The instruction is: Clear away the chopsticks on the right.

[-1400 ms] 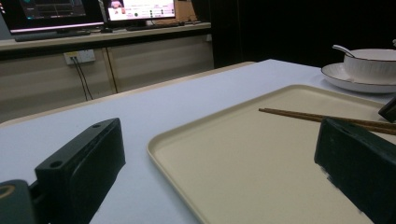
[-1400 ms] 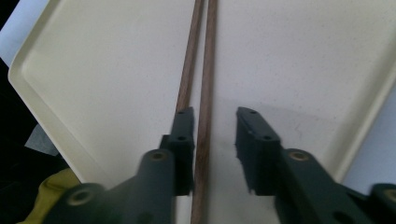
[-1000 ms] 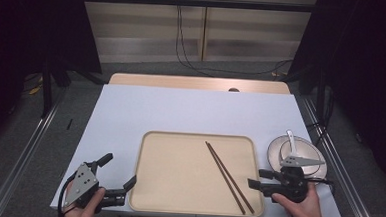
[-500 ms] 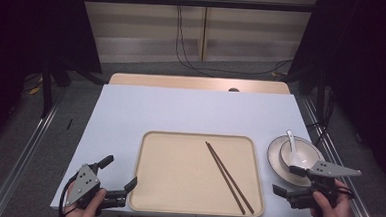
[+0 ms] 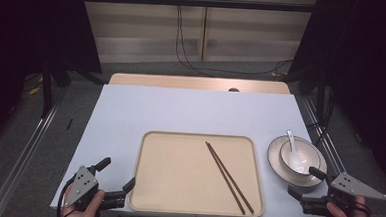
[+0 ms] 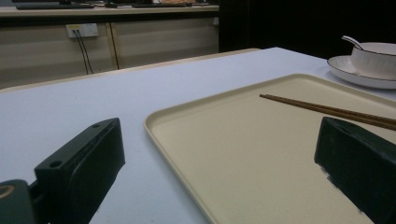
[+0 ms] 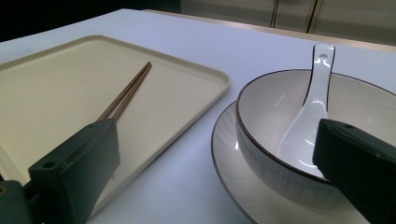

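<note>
A beige tray (image 5: 199, 136) lies at the front middle of the white table, and a pair of brown chopsticks (image 5: 229, 176) rests slantwise on its right half. Right of the tray stands a white bowl (image 5: 309, 155) on a plate (image 5: 276, 158), with a white spoon (image 5: 295, 154) in the bowl. My left gripper (image 5: 116, 173) is open at the tray's front left corner, its jaws straddling the tray's rim (image 6: 154, 126). My right gripper (image 5: 306, 183) is open just in front of the plate, empty, facing the bowl (image 7: 271, 121) and the chopsticks (image 7: 128, 93).
The white table top (image 5: 191, 111) runs back to a wooden strip (image 5: 197, 82) at its far edge. Metal rails (image 5: 23, 154) flank the table on both sides. Cables (image 5: 184, 48) hang and trail on the floor behind it.
My right gripper has moved right, from beside the tray's right front edge to the table's front right corner in front of the plate. The left gripper has barely shifted.
</note>
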`<action>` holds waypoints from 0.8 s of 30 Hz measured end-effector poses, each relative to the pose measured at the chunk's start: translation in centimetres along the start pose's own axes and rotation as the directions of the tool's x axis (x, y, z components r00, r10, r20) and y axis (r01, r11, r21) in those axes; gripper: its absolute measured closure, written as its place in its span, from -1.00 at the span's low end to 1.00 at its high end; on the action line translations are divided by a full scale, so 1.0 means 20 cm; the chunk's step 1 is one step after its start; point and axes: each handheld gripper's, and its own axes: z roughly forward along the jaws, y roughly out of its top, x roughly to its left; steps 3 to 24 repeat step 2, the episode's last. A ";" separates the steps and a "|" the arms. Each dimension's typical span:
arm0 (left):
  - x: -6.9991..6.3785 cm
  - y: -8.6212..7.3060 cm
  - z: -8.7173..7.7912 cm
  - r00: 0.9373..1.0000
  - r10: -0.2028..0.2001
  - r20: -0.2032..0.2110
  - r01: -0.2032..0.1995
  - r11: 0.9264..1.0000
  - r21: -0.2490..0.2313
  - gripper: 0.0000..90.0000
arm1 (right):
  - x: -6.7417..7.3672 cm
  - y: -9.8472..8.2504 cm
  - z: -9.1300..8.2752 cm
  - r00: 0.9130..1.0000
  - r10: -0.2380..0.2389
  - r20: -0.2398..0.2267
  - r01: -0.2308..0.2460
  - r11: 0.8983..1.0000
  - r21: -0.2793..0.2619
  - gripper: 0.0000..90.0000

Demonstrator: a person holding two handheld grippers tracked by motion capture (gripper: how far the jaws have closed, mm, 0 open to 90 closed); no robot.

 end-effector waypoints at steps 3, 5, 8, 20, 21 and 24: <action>0.00 0.00 0.00 1.000 -0.007 -0.004 0.007 1.000 0.002 -0.97 | 0.00 0.00 0.00 1.000 -0.020 0.005 0.020 1.000 -0.014 -1.00; 0.00 0.00 0.00 1.000 -0.007 -0.004 0.007 1.000 0.002 -0.97 | 0.00 0.00 0.00 1.000 -0.020 0.005 0.020 1.000 -0.014 -1.00; 0.00 0.00 0.00 1.000 -0.007 -0.004 0.007 1.000 0.002 -0.97 | 0.00 0.00 0.00 1.000 -0.020 0.005 0.020 1.000 -0.014 -1.00; 0.00 0.00 0.00 1.000 -0.007 -0.004 0.007 1.000 0.002 -0.97 | 0.00 0.00 0.00 1.000 -0.020 0.005 0.020 1.000 -0.014 -1.00; 0.00 0.00 0.00 1.000 -0.007 -0.004 0.007 1.000 0.002 -0.97 | 0.00 0.00 0.00 1.000 -0.020 0.005 0.020 1.000 -0.014 -1.00; 0.00 0.00 0.00 1.000 -0.007 -0.004 0.007 1.000 0.002 -0.97 | 0.00 0.00 0.00 1.000 -0.020 0.005 0.020 1.000 -0.014 -1.00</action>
